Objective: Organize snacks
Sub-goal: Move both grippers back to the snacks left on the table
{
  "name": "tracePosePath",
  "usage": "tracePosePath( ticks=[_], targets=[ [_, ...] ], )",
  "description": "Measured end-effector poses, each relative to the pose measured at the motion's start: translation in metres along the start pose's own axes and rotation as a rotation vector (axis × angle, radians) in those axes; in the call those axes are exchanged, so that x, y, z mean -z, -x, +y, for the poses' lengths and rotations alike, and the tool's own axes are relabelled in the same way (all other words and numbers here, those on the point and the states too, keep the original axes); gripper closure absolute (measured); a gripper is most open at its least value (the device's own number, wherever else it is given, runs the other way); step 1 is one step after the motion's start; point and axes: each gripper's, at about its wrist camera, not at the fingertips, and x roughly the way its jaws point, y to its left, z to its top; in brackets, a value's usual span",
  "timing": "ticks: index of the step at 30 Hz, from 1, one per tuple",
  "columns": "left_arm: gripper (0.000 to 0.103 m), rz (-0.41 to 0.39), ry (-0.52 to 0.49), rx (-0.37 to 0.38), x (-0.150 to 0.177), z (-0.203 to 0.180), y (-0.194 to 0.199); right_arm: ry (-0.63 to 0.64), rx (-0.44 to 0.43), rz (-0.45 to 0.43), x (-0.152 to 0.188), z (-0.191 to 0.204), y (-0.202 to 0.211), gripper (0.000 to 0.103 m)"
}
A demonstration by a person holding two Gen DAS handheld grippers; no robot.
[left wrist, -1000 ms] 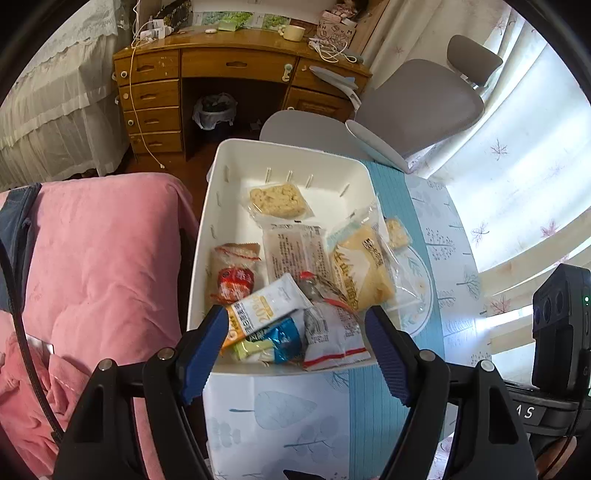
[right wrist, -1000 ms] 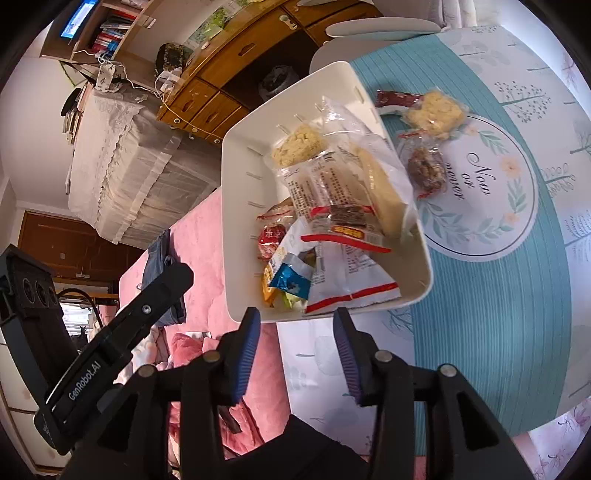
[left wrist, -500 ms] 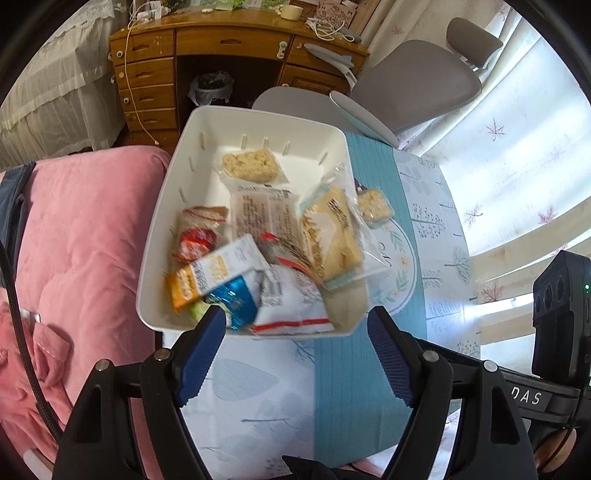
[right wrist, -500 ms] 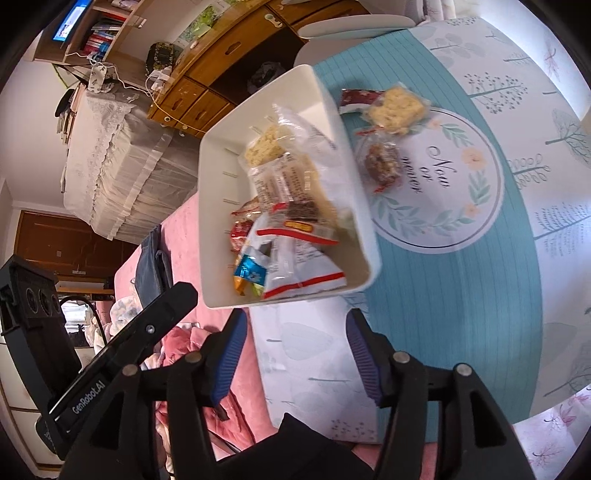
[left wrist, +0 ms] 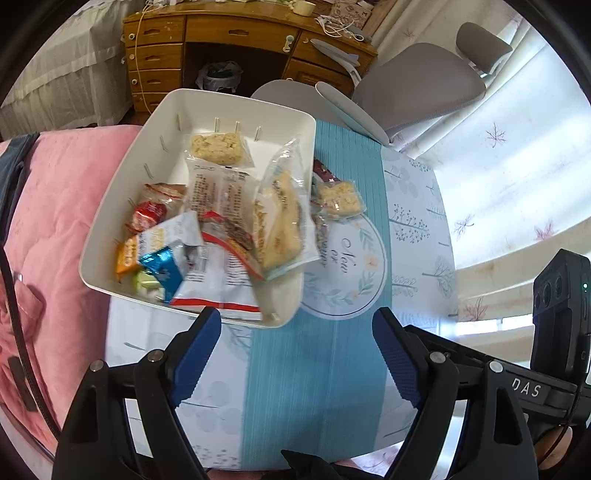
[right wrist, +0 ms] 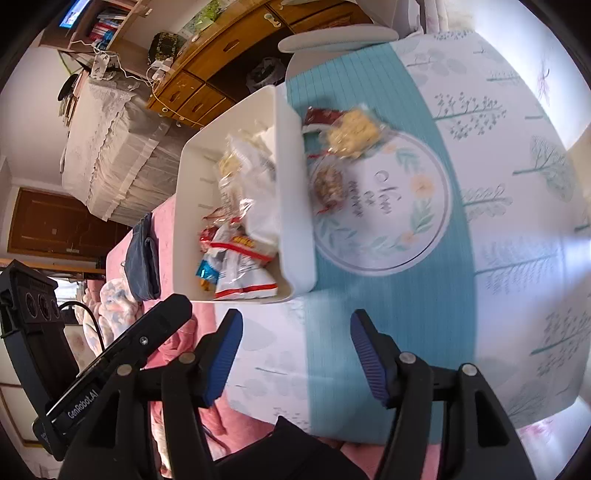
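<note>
A white bin (left wrist: 236, 101) full of wrapped snacks sits at the left edge of the table, and its long side wall (right wrist: 295, 206) faces the loose snacks. To its right on the cloth lie a yellow puffed-rice packet (left wrist: 340, 199) (right wrist: 352, 134), a dark red packet (right wrist: 319, 116) and a brown nut packet (right wrist: 327, 181). My left gripper (left wrist: 295, 317) hovers just short of the bin's near wall. Its jaws are opening, with nothing between them. My right gripper (right wrist: 295, 315) hangs over the cloth before the bin's corner, its jaws also opening on nothing.
A blue and white leaf-print tablecloth (left wrist: 314, 387) covers the table. A pink quilt (left wrist: 55, 221) with folded jeans (right wrist: 142, 254) lies left of the bin. Behind it are a grey office chair (left wrist: 417, 88) and a wooden desk (left wrist: 229, 33).
Both grippers have drawn back from the bin and shifted right over the table. Their jaws stand wider. The bin's near wall no longer sits between the left fingers.
</note>
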Motion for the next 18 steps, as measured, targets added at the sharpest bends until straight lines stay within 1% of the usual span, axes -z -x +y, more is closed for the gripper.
tracePosePath(
  ticks=[6,11,18],
  targets=[
    [0.019,-0.02,0.052,-0.002,0.004,-0.026,-0.013,0.067,0.014,-0.022,-0.019,-0.025,0.017,0.035],
    [0.019,-0.04,0.1,-0.018,0.008,-0.045,-0.027,0.147,0.032,-0.05,-0.039,-0.04,0.026,0.035],
    [0.019,-0.049,0.122,-0.042,0.004,-0.06,-0.043,0.255,0.081,-0.101,-0.076,-0.049,0.031,0.035]
  ],
)
